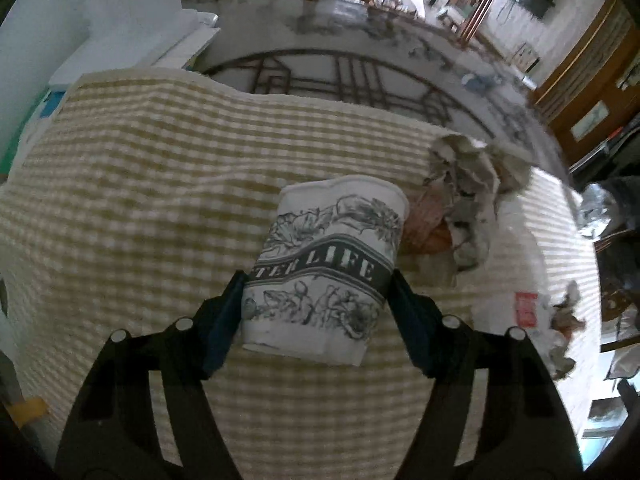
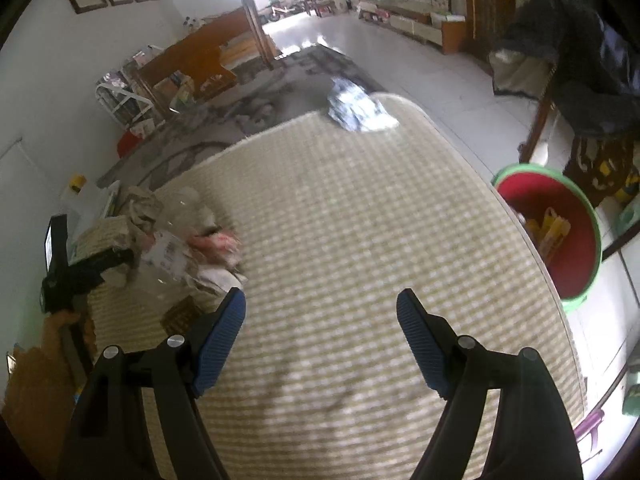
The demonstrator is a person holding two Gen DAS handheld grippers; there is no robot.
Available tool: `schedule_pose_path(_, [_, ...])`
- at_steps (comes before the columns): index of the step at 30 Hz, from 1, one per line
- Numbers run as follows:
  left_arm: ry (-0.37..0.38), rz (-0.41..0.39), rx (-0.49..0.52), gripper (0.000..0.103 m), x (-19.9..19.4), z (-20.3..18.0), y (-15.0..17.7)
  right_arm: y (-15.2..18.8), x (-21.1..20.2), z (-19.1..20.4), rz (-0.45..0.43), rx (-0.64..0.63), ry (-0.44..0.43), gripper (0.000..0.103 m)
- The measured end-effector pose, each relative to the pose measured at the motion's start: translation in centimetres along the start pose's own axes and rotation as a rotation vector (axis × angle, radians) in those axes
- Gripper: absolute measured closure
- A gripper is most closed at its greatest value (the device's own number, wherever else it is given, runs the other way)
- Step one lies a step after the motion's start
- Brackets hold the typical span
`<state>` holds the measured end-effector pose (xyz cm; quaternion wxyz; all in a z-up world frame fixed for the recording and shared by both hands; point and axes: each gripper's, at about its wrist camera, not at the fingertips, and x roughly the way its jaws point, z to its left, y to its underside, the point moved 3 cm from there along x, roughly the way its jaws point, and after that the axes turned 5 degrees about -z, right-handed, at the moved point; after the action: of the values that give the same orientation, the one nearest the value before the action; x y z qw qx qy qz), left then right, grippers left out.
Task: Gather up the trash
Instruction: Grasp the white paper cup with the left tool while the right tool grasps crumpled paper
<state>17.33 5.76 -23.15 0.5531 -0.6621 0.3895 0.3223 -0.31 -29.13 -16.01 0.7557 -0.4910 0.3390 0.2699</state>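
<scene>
Pinching the paper cup (image 1: 324, 272) above the checked counter (image 1: 140, 200), just beside the crumpled paper (image 1: 464, 200), my left tool (image 1: 316, 284) could crush it. My right tool (image 2: 320, 300) gapes empty; the red bin (image 2: 560, 232) sits past that cloth's edge.

checked tablecloth (image 1: 140, 200), paper cup (image 1: 324, 272), crumpled paper (image 1: 468, 184)

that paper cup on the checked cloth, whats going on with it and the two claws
A person with a claw in each hand is clearing trash off a table with a checked cloth. The left claw has its fingers against both sides of the printed paper cup. The right claw is open and empty above bare cloth. Crumpled paper lies beside the cup, and a red bin stands beside the table.
</scene>
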Motion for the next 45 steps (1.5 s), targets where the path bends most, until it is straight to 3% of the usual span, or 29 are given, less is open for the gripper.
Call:
schedule_pose_path(6, [0.024, -0.061, 0.092, 0.035, -5.2, -1.4, 5.3, -3.4, 3.3, 8.1, 0.008, -0.122, -0.120, 0.027])
schedule_pose_path(13, [0.036, -0.017, 0.119, 0.035, -8.0, -1.2, 11.0, -6.0, 10.8, 19.0, 0.112, -0.275, -0.220, 0.022])
schedule_pose_path(17, [0.021, 0.000, 0.115, 0.035, -8.8, -0.5, 12.7, -5.5, 15.7, 23.9, 0.165, -0.373, -0.180, 0.022])
schedule_pose_path(20, [-0.001, -0.011, 0.116, 0.035, -9.6, 0.2, 13.3, -4.4, 19.5, 26.2, 0.205, -0.475, -0.071, 0.022])
schedule_pose_path(22, [-0.012, -0.022, 0.117, 0.035, -10.0, 0.5, 13.4, -3.7, 20.7, 26.6, 0.234, -0.490, -0.062, 0.026])
schedule_pose_path(26, [-0.020, -0.034, 0.104, 0.035, -10.4, 1.4, 13.1, -3.0, 21.2, 26.7, 0.214, -0.528, -0.030, 0.058])
schedule_pose_path(31, [-0.019, -0.049, 0.103, 0.035, -10.4, 1.6, 12.4, -3.5, 18.9, 26.1, 0.178, -0.532, -0.102, 0.062])
schedule_pose_path(40, [-0.004, -0.110, 0.168, 0.035, -11.6, -0.4, 11.1, -2.4, 11.1, 23.8, 0.123, -0.548, -0.212, 0.062])
schedule_pose_path(45, [0.011, -0.153, 0.191, 0.035, -12.8, -1.8, 10.4, -0.5, 7.3, 20.7, 0.094, -0.504, -0.217, 0.062])
